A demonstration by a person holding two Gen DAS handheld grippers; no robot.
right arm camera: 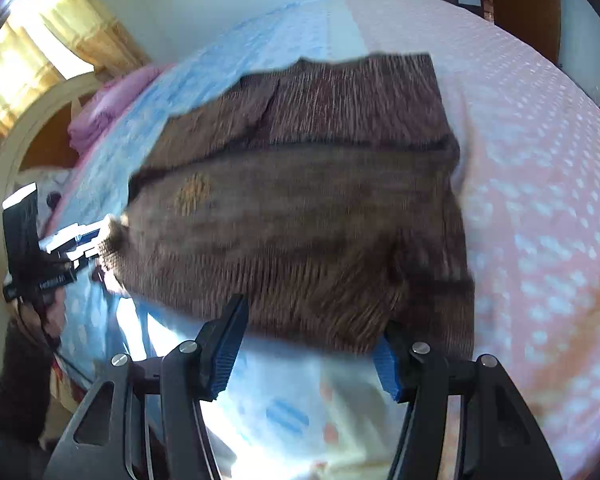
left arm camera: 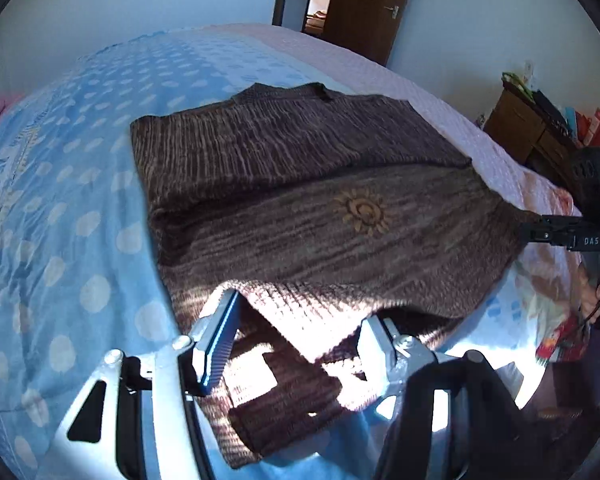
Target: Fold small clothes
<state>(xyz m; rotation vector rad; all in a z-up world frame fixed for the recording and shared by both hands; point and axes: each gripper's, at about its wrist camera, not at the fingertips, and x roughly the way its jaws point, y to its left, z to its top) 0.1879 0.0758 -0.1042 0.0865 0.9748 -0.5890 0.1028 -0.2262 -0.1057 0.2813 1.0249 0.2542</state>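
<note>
A brown striped knitted sweater (left arm camera: pixel 300 184) with a yellow sun motif (left arm camera: pixel 364 212) lies on the bed, its near part doubled over the far part. My left gripper (left arm camera: pixel 300 340) stands open, and the sweater's near hem lies loosely between its fingers without being pinched. At the right edge of the left wrist view, my right gripper (left arm camera: pixel 528 232) sits at the sweater's right corner. In the blurred right wrist view the sweater (right arm camera: pixel 300 220) fills the middle. The right gripper (right arm camera: pixel 308 344) is open, its blue pads (right arm camera: pixel 228 344) at the near hem. The left gripper (right arm camera: pixel 100 236) is at the sweater's left corner.
The bed has a blue dotted cover (left arm camera: pixel 80 200) on the left and a pink dotted cover (right arm camera: pixel 540 200) on the right. A pink pillow (right arm camera: pixel 96 116) and a curved headboard (right arm camera: pixel 24 140) are at the far left. A wooden cabinet (left arm camera: pixel 528 128) and a door (left arm camera: pixel 360 4) stand beyond the bed.
</note>
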